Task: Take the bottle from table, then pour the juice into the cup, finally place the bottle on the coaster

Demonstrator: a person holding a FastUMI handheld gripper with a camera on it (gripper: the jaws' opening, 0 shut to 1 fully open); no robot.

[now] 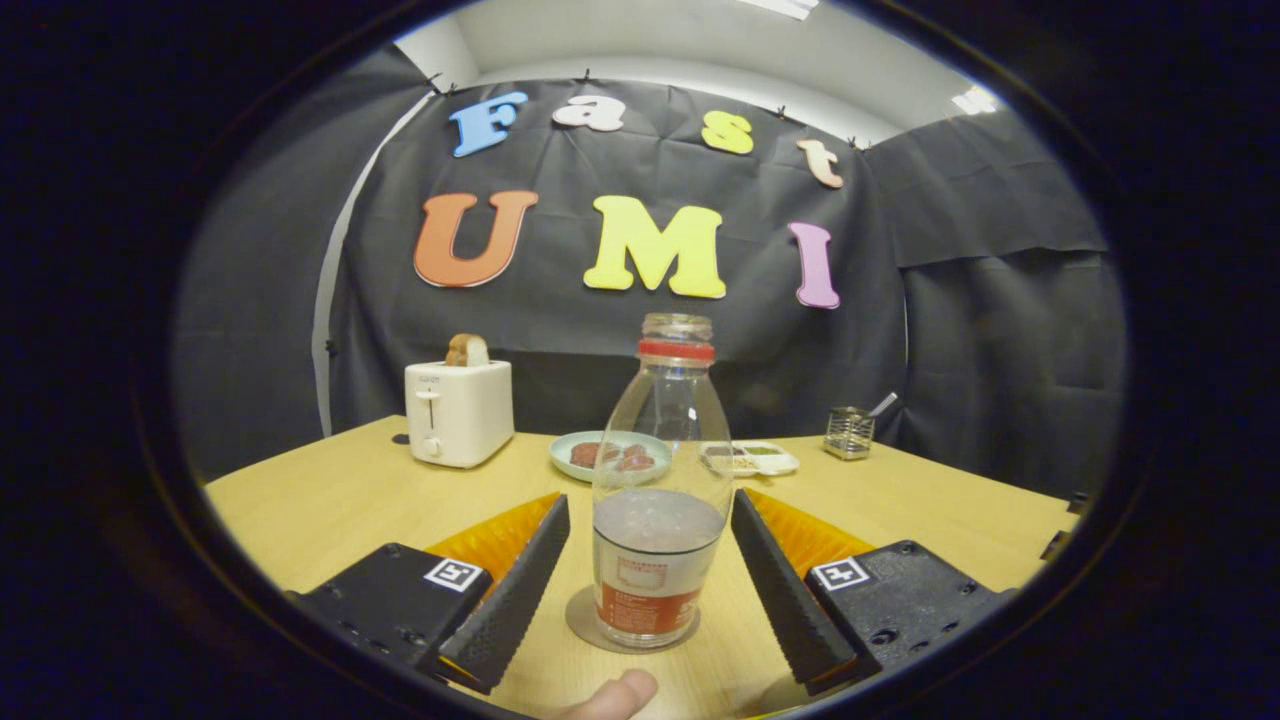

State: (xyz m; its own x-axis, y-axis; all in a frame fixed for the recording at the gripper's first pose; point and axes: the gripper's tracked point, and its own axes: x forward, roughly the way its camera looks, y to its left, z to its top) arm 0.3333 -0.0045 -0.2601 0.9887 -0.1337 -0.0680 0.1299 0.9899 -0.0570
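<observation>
— Where does the bottle [660, 490] stand?

— Upright on the round coaster [585, 622], on the pale wooden surface [330, 500]; it sits between the two fingers [510, 590] of the tongs [650, 600], with a gap showing on either side of it; neither finger touches the glass.

— So the tongs are released?

— Yes, spread wide, holding nothing; the bottle stands free.

— What of the bottle itself?

— Clear glass, a red ring at the neck, the mouth uncapped; a label wraps its lower part; liquid fills it to roughly the level of the label's top edge, the rest above is empty.

— And beyond it?

— A white toaster [458, 412] with a slice of bread [467, 350] standing up out of its slot, off to the left; a pale green plate [610, 455] with dark reddish pieces on it, just behind the bottle; a small white tray [762, 458] to the right of the plate; a little wire-mesh holder [848, 432] further right, with something thin leaning out of it.

— Anything nearer?

— A fingertip [612, 696] of the person, just below the coaster, between the finger bases.
</observation>
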